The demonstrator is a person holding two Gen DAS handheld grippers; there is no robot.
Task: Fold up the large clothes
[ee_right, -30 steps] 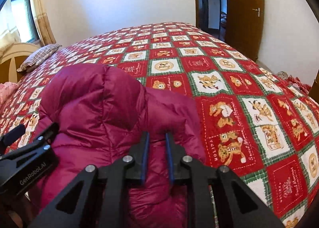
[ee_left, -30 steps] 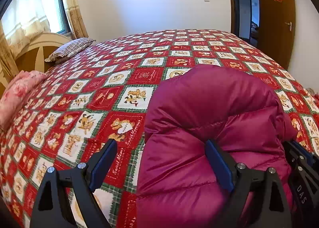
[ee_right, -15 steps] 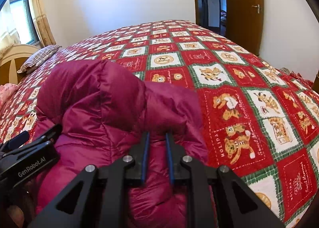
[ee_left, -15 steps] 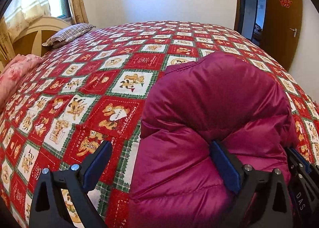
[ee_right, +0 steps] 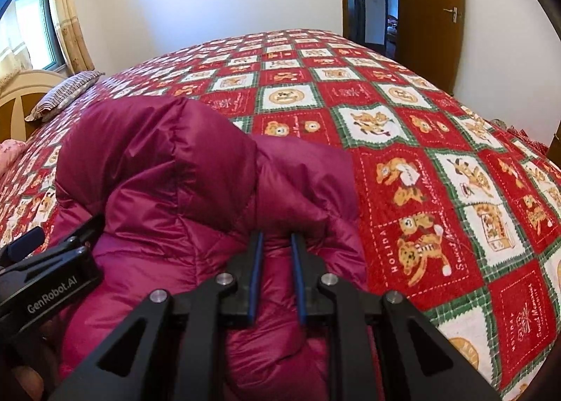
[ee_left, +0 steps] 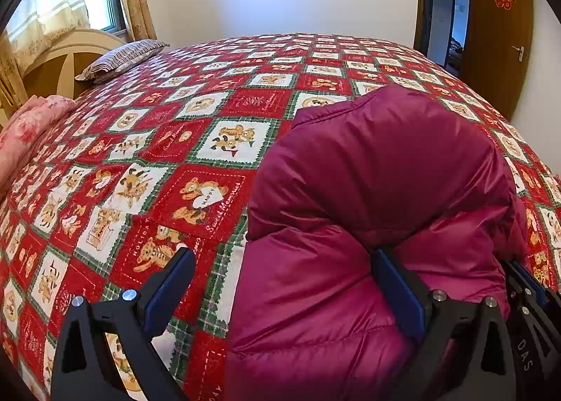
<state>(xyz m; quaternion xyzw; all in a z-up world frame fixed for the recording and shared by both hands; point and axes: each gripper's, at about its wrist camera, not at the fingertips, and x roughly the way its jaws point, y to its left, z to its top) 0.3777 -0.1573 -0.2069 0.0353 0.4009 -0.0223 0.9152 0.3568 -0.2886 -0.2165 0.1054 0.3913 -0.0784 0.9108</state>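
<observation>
Lying on one bedspread [ee_right: 438,162], one jacket [ee_right: 182,169]: right tool [ee_right: 277,243] clamps it, left tool [ee_left: 280,260] just spread wide.

Glossy, puffy quilted jacket [ee_left: 378,190] – smooth nylon-like sheen – on a matt printed cotton-like bedspread [ee_left: 196,141].

bedspread [ee_left: 196,141] lies open leftward; puffy jacket [ee_left: 378,169] blocks the right.

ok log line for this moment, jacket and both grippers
jacket: bunched on bed | left gripper: just opened wide, not gripping | right gripper: shut on jacket
</observation>
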